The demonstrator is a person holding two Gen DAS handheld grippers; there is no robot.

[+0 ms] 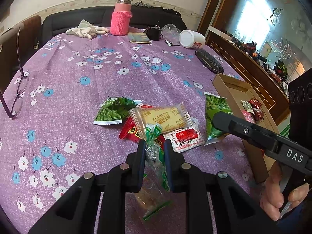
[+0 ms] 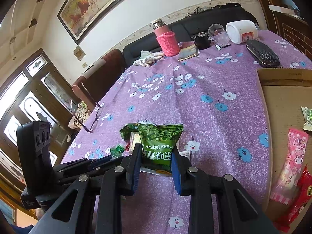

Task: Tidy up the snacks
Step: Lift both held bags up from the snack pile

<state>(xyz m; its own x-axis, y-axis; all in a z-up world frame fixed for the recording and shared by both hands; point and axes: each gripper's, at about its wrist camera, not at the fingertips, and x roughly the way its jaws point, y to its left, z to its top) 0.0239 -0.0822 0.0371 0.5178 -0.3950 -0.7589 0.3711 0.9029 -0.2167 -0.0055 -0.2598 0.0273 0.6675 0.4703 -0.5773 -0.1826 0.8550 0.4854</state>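
My left gripper point(image 1: 155, 152) is shut on a clear snack wrapper with green print point(image 1: 154, 154); a brownish cake shows inside it lower down. Just beyond lies a pile: a green peas packet point(image 1: 111, 111), a yellow cheese biscuit point(image 1: 161, 117), a red packet point(image 1: 129, 132) and a small red-and-white sachet point(image 1: 185, 138). My right gripper point(image 2: 156, 158) is shut on a second green peas packet point(image 2: 159, 144), its blue pads pressing both sides. In the left wrist view that packet point(image 1: 212, 107) lies beside the cardboard box point(image 1: 228, 95).
The box point(image 2: 282, 97) holds a pink packet point(image 2: 292, 163), a red one point(image 2: 300, 191) and other small snacks. On the purple flowered cloth are spectacles point(image 1: 19, 97), a black glasses case point(image 1: 209, 61), a pink bottle point(image 1: 120, 19), a white jar point(image 1: 192, 39) and white gloves point(image 1: 87, 30).
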